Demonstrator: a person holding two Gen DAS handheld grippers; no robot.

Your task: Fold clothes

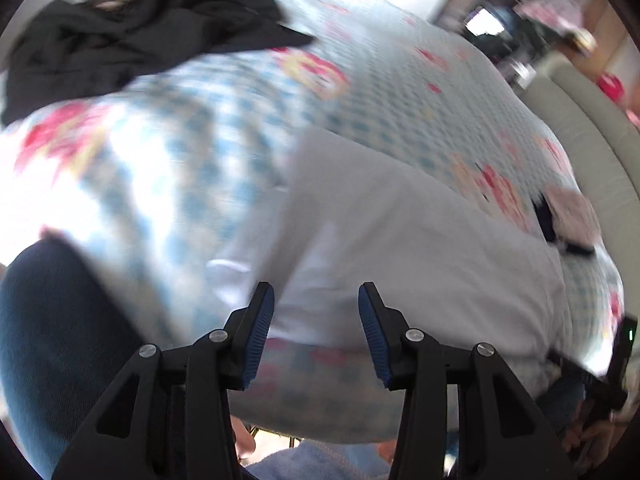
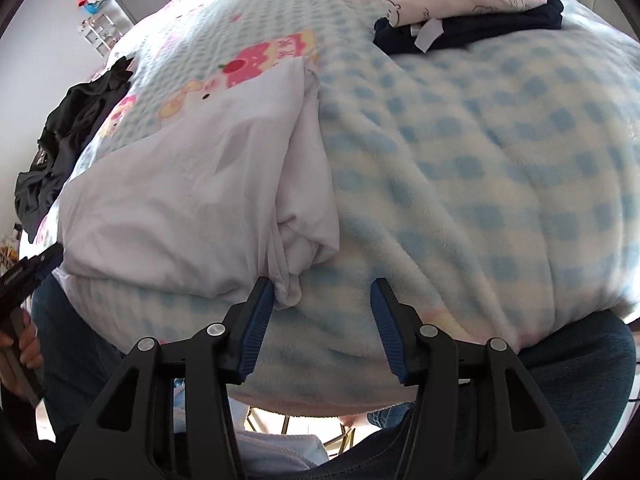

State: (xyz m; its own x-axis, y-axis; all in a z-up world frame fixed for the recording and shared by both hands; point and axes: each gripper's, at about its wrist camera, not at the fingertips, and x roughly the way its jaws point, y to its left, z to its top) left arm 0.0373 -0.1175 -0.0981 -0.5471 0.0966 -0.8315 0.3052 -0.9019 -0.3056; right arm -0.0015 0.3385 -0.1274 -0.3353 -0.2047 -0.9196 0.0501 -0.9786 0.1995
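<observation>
checked blanket [image 2: 480, 152] covers bed; white garment [image 2: 192, 200] atop.

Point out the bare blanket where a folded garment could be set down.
Free: the blue-checked fleece blanket right of the white garment, below the pink and navy folded stack. Also the stretch between the white garment and the black clothes heap. Crowded: the near edge, where both open grippers hover.
</observation>
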